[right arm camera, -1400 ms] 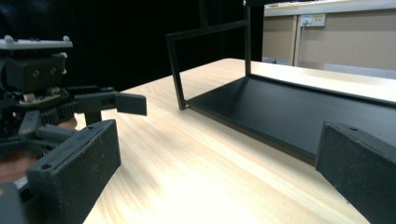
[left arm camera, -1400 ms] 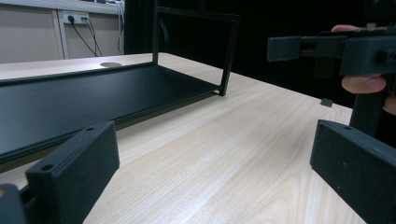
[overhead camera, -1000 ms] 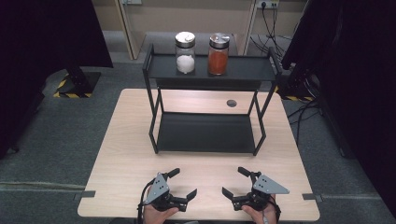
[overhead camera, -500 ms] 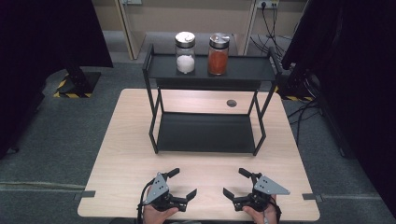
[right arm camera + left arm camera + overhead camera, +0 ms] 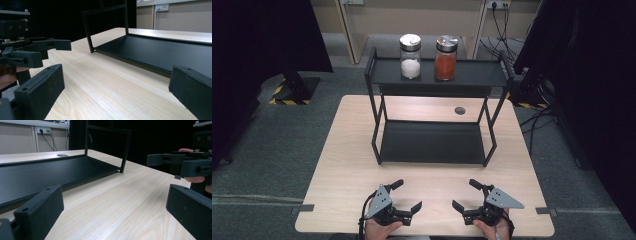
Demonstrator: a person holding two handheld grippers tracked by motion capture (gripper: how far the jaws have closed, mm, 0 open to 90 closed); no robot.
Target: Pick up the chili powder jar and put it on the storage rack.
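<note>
Rack (image 5: 432, 142) mid-desk (image 5: 342, 170), two jars (image 5: 410, 56) on top shelf; left tongs (image 5: 408, 196) and right tongs (image 5: 465, 194) wide, empty, near desk edge.

Room and furnishings, seen from the high view.

Light wood table (image 5: 347, 165) with a round cable hole (image 5: 459, 110) near its far edge; pale grain shows across its top in both gripper views. Grey floor (image 5: 287, 135) all around, with a strip of grey tape (image 5: 247, 199) running along the near left and a tab of tape (image 5: 543, 211) at the table's near right corner. Black curtains (image 5: 262, 35) hang at left and right. Beige wall panels (image 5: 377, 25) at the back, with a white socket (image 5: 497, 4) and black cables (image 5: 504, 27) trailing down. Yellow-and-black hazard tape (image 5: 279, 95) marks a stand base at left. Even indoor light.
</note>
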